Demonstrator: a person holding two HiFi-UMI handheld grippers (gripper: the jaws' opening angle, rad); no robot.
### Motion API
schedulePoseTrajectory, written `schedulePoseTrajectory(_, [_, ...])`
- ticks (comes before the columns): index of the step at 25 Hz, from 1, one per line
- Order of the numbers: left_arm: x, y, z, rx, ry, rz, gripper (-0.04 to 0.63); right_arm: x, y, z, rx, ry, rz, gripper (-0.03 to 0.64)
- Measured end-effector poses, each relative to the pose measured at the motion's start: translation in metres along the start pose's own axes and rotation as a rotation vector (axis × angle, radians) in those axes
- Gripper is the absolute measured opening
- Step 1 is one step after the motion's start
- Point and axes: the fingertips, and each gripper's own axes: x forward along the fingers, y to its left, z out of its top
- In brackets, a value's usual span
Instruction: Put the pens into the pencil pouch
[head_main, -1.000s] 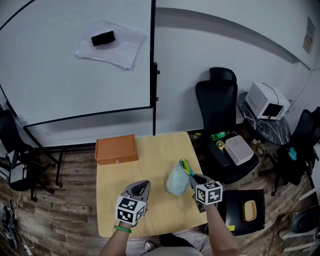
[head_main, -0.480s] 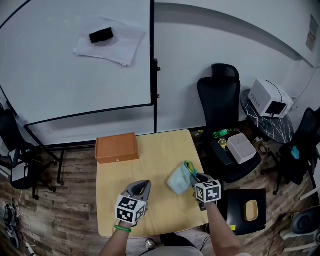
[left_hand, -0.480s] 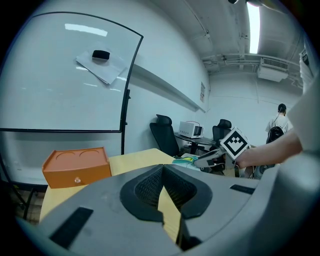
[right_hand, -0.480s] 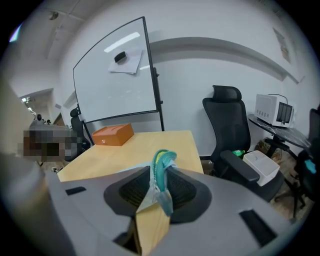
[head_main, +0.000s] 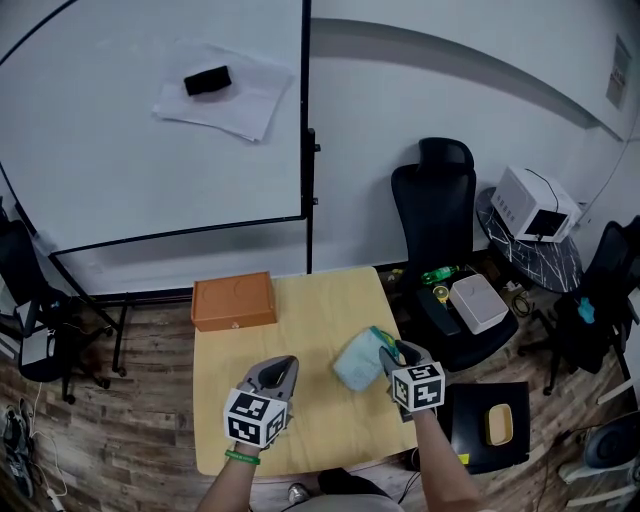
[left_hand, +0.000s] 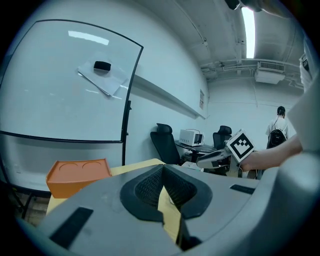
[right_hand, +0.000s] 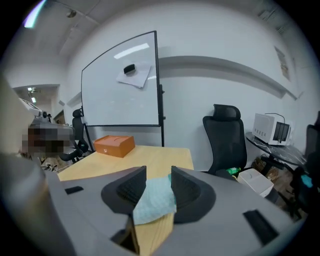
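1. Clamped between the right gripper (right_hand: 157, 186) jaws: a fold of the pale teal pencil pouch (right_hand: 151, 201), jaws narrowed onto the cloth.
2. Pressed together with nothing between: the left gripper (left_hand: 162, 175) jaws, over the front left part of the desk (head_main: 300, 330).
3. Pouch by the desk's right edge, about midway along; touching the top or lifted, not clear.
4. At the back left corner: an orange box (head_main: 233, 300).
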Motion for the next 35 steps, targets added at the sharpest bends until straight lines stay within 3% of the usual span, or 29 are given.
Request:
schedulePoseTrajectory(10, [-0.033,0.015,0.072,0.060,-0.181,0.129,0.013,-0.051,0.037,0.108,-0.061,-0.339,0.038,0.096])
schedulePoseTrajectory(16, [-0.057,0.031,0.108,0.094,-0.280,0.207,0.013,-0.080,0.052,0.142,-0.102,-0.471,0.037,0.008])
schedulePoseTrajectory(23, [-0.073,0.045,0.123,0.100,-0.321,0.244,0.012,-0.090,0.062,0.155,-0.152,-0.496,0.033,0.000])
schedulePoseTrajectory(35, [-0.080,0.047,0.115,0.090,-0.304,0.254,0.013,-0.082,0.068,0.149,-0.126,-0.469,0.060,0.000])
